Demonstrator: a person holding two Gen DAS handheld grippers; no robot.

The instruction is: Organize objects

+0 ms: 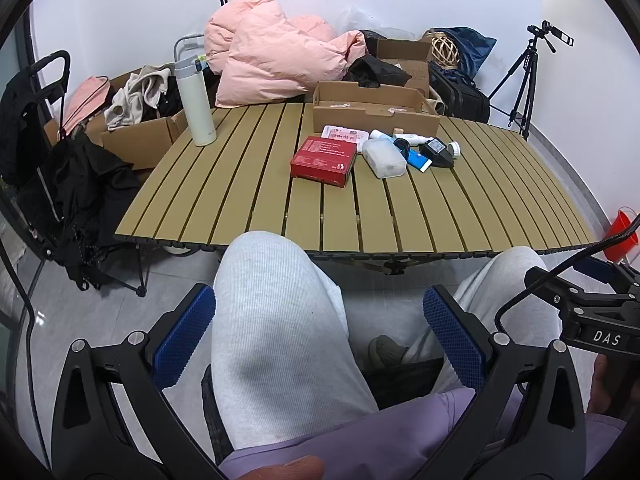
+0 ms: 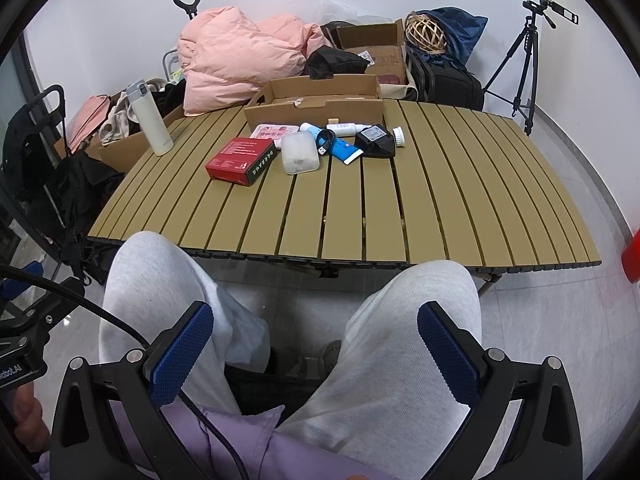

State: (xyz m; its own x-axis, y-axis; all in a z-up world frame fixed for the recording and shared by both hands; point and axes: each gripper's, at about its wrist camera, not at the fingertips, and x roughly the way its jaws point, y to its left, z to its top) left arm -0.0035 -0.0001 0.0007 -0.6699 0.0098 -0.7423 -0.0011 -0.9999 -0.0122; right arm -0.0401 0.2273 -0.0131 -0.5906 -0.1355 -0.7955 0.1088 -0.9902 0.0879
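Seated person's lap with both grippers held over grey-trousered knees, angled down toward a slatted tabletop (image 1: 240, 184). The left wrist view alone shows a red bucket (image 1: 622, 236) on the floor at far right, the right wrist view only a red sliver at its edge. Left gripper (image 1: 320, 336) and right gripper (image 2: 316, 350) have jaws wide apart and empty, well short of the red box (image 2: 240, 161), translucent case (image 2: 299, 153), blue tube (image 2: 343, 149) and cardboard tray (image 2: 320, 110) on the far tabletop.
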